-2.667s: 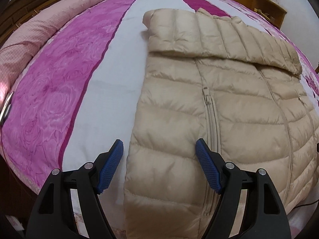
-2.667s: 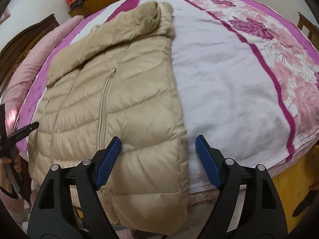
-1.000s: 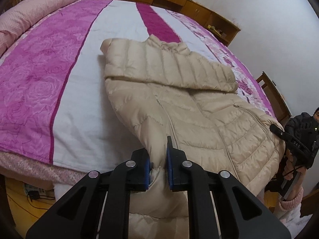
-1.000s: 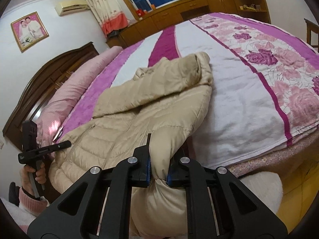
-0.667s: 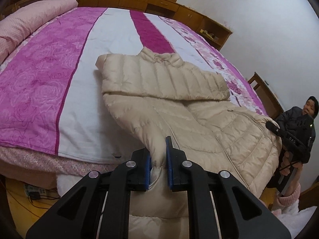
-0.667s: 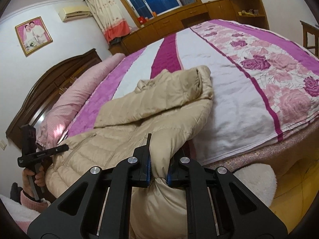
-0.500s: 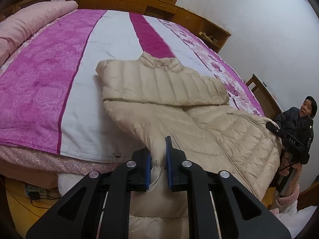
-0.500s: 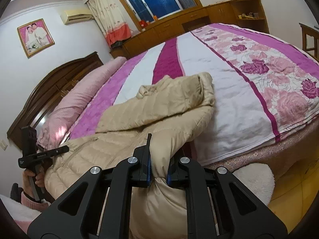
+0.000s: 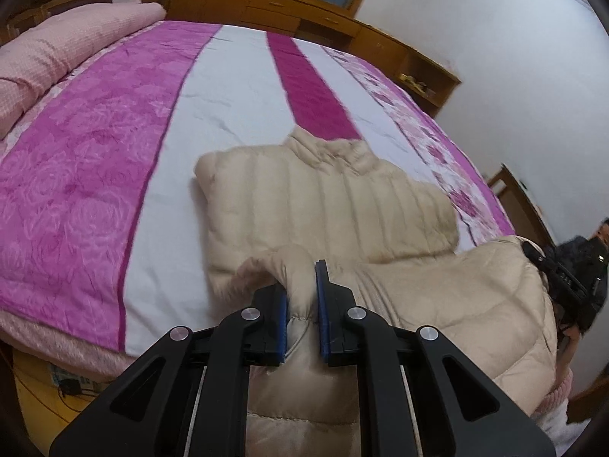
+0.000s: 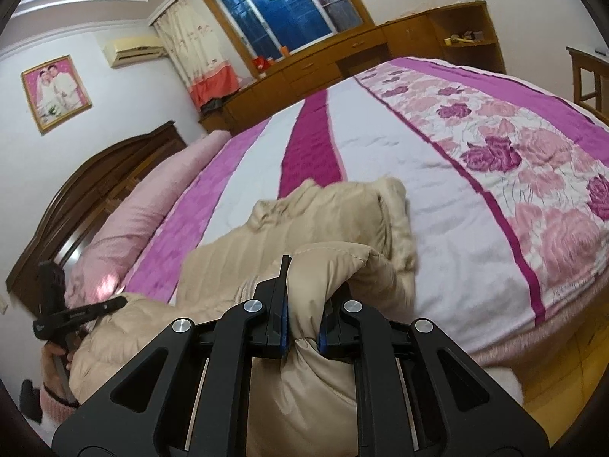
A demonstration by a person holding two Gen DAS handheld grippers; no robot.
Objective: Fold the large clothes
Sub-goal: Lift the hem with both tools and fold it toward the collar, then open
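Note:
A beige quilted puffer jacket [image 9: 323,205] lies on the bed [image 9: 95,175], sleeves folded across its chest, collar pointing away. Its hem end is raised off the bed's near edge. My left gripper [image 9: 300,293] is shut on one bottom corner of the jacket, fabric bunched between its blue pads. In the right wrist view the same jacket [image 10: 312,221] shows, and my right gripper [image 10: 302,301] is shut on the other bottom corner. Each view shows the opposite gripper at its side edge: the right one [image 9: 563,278], the left one [image 10: 76,314], held by a hand in a pink cuff.
The bedspread has pink, white and magenta stripes with a rose border [image 10: 533,167]. A pink rolled quilt [image 9: 57,45] lies at the headboard side. Wooden cabinets [image 9: 304,19] run along the far wall under a window [image 10: 281,3]. A wooden chair [image 10: 590,72] stands at right.
Both grippers have risen and moved toward the collar, carrying the jacket's hem with them. The bottom part now arches up over the folded sleeves.

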